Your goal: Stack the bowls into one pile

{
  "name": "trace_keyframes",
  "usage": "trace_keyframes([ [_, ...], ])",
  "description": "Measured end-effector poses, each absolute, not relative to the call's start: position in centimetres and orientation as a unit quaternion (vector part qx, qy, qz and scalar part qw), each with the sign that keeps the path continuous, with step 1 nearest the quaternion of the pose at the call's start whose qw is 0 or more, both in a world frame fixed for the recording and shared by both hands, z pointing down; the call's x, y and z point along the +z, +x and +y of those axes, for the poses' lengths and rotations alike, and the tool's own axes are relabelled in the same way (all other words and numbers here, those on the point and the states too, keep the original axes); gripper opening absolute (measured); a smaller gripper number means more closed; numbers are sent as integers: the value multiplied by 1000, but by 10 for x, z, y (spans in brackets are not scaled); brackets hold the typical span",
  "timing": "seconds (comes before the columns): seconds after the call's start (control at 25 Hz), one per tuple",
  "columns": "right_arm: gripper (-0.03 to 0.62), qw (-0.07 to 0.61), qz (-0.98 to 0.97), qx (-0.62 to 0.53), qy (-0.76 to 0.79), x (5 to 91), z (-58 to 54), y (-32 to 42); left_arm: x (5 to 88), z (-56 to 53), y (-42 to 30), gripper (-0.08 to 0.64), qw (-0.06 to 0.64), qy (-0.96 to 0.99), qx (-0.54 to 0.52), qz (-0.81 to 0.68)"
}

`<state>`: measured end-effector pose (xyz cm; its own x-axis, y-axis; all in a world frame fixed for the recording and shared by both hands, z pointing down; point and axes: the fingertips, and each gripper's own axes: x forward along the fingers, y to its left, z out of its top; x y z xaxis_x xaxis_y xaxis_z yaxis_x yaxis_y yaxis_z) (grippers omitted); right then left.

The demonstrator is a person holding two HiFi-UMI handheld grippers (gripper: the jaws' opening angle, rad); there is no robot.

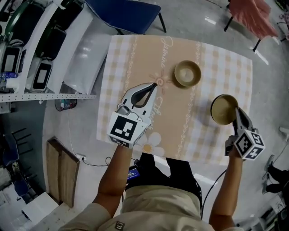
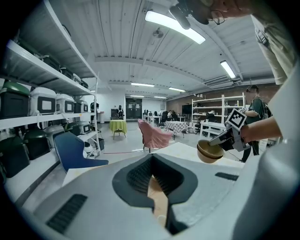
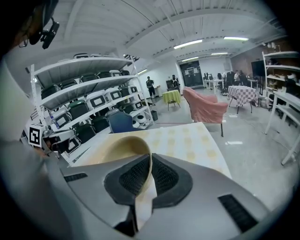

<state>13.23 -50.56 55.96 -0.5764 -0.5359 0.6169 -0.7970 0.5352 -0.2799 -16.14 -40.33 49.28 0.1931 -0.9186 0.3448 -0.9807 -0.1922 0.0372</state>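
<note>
Head view: two bowls are on show, not stacked. The second bowl (image 1: 187, 73) sits mouth-up on the checked tablecloth (image 1: 135, 58), toward the far side. The held bowl (image 1: 222, 109) is well apart from it, nearer and to the right, close to the cloth's right edge. The right gripper (image 1: 235, 115) has that bowl by its near rim. The left gripper (image 1: 155, 85) hangs over the middle of the cloth, left of both bowls and touching neither. One blue chair (image 1: 131, 11) stands at the far side of the table, and one pink-draped chair (image 1: 250, 18) stands further off to the right.

Left gripper view: the two jaws of the left gripper (image 2: 157, 187) stand a narrow slit apart, and only tablecloth shows through the slit – nothing is between them. To the right, the right gripper (image 2: 218, 140) carries the held bowl (image 2: 209, 152) mouth-up, and the bowl seems clear of the table. The blue chair (image 2: 72, 150) is on the left and the pink-draped chair (image 2: 154, 136) is beyond it.

Right gripper view: the jaws of the right gripper (image 3: 147, 178) are clamped on the thin rim of the held bowl (image 3: 119, 147), one pad inside the wall and one outside. The bowl's hollow opens to the left of the jaws – the tablecloth (image 3: 187, 140) stretches away beyond it.
</note>
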Motion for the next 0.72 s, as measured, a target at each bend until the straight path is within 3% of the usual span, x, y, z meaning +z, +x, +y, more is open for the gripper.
trace_keyframes([
  [0.72, 18, 230, -879, 249, 336, 549, -500, 5, 493, -317, -245, 6, 125, 724, 115, -669],
])
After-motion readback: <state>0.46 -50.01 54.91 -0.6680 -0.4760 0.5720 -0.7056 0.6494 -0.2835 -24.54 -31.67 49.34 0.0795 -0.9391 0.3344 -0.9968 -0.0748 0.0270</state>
